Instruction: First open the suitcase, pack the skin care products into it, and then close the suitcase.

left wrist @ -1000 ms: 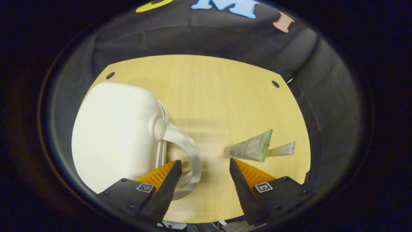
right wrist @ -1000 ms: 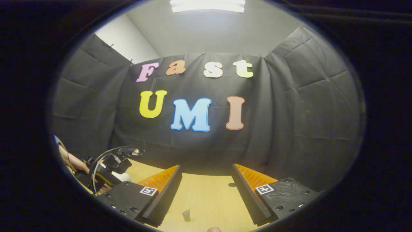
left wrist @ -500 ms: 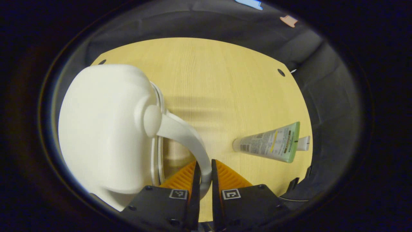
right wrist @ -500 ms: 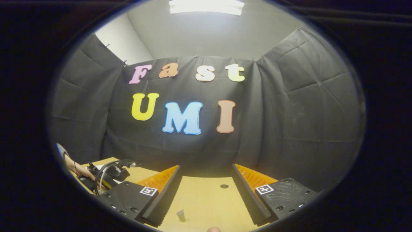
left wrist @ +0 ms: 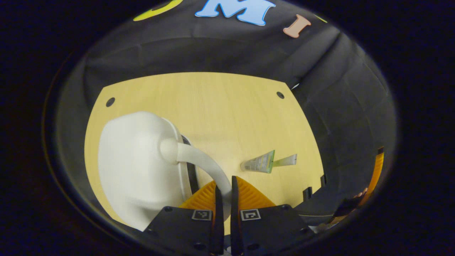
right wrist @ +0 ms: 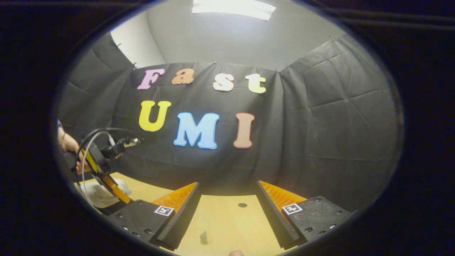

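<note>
Jaws of the left gripper (left wrist: pixel 223 193), apart a second ago, now clamp the suitcase (left wrist: pixel 142 170) handle (left wrist: pixel 202 164), lifting its lid ajar; right gripper (right wrist: pixel 227 209) jaws apart; tube (left wrist: pixel 267 163) on tabletop (left wrist: pixel 220 103).

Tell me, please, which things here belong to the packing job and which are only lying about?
Belong to the job:
- white suitcase, lid slightly lifted
- its handle, gripped by the left tongs
- green skin care tube on the table
- right tongs, open, waiting

Only lying about:
- small grey object on the wooden table
</note>
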Available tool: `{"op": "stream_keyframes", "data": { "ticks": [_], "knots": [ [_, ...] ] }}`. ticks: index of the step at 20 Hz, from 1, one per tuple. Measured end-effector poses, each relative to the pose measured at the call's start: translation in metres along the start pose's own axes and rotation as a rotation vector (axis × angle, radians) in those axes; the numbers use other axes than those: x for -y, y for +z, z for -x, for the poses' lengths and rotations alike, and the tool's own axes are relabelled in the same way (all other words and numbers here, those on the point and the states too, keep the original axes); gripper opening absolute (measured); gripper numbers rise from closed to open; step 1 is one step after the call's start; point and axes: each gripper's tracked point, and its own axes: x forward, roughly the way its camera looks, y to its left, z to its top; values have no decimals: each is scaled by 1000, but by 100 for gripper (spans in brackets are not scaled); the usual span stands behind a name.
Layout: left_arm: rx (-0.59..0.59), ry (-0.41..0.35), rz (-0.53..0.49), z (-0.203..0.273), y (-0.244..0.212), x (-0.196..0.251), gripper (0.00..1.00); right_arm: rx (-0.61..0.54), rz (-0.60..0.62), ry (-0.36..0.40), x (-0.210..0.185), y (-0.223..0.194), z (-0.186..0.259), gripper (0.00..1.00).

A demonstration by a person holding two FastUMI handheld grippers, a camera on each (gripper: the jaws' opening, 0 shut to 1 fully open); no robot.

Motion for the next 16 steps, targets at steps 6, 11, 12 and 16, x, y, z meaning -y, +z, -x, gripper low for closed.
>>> {"op": "stream_keyframes", "data": {
  "ticks": [6, 11, 12, 16],
  "knots": [
    [97, 170, -118, 117, 20, -140, 15, 18, -16, 11, -62, 19, 10, 94],
    [211, 324, -97, 147, 20, -282, 15, 32, 59, -2, -97, 36, 20, 94],
    [229, 371, -85, 147, 21, -318, 15, 26, 75, -4, -102, 38, 20, 94],
    [221, 583, -77, 134, 16, -447, 15, -25, 72, -5, -116, 36, 19, 94]
  ]
}}
